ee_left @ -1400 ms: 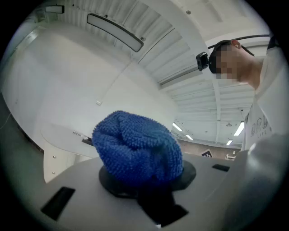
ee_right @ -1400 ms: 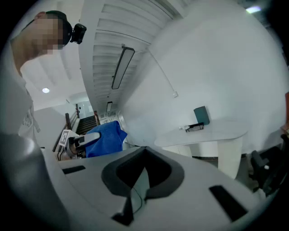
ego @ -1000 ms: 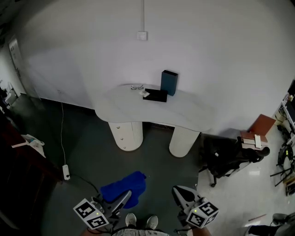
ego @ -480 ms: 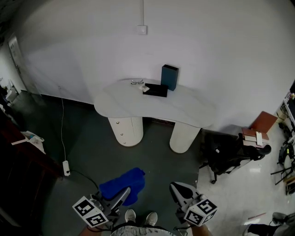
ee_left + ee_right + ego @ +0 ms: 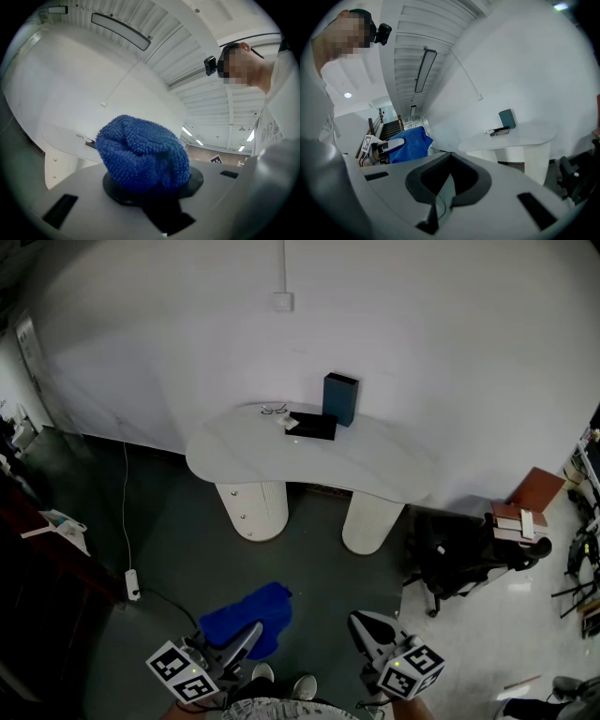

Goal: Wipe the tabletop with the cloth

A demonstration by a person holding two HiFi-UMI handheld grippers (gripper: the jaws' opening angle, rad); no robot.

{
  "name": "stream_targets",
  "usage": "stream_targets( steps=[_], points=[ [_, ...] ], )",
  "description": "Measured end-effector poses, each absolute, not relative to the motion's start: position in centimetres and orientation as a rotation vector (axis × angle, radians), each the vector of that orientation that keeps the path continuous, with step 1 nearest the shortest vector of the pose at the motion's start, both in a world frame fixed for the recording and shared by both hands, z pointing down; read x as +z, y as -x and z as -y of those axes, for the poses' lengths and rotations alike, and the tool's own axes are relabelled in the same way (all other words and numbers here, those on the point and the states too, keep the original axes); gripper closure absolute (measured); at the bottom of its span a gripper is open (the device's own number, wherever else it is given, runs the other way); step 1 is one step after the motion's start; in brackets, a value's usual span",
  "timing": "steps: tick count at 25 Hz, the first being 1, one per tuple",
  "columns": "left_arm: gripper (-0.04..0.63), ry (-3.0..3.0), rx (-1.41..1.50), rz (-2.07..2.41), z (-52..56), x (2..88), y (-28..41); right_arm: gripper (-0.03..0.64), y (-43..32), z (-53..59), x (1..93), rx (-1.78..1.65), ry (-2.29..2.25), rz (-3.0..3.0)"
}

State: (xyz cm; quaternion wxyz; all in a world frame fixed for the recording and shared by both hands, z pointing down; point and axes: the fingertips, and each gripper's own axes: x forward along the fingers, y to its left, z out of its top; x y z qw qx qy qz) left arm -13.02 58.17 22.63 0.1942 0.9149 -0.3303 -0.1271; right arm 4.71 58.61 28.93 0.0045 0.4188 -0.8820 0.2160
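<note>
My left gripper (image 5: 247, 637) jaws clamp bunched blue cloth (image 5: 140, 157): soft, light, likely floppy; gathered fold suits. Right gripper (image 5: 366, 629) jaws together, empty. Counter (image 5: 375, 470) well beyond cloth.

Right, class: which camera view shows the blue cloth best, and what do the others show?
The left gripper view: the cloth fills its centre, bunched in the jaws, weave clear. The head view shows it small, hanging from the left gripper. The right gripper view shows it side-on.
</note>
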Motion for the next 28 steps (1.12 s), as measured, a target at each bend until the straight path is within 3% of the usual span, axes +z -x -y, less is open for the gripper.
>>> stream_targets(
  steps=[28],
  points=[
    [0.465,-2.525,-0.37,0.859,-43.1,25.1,15.3,0.609,-2.6,-44.9,30.6,0.725,-1.374,2.711]
  ],
)
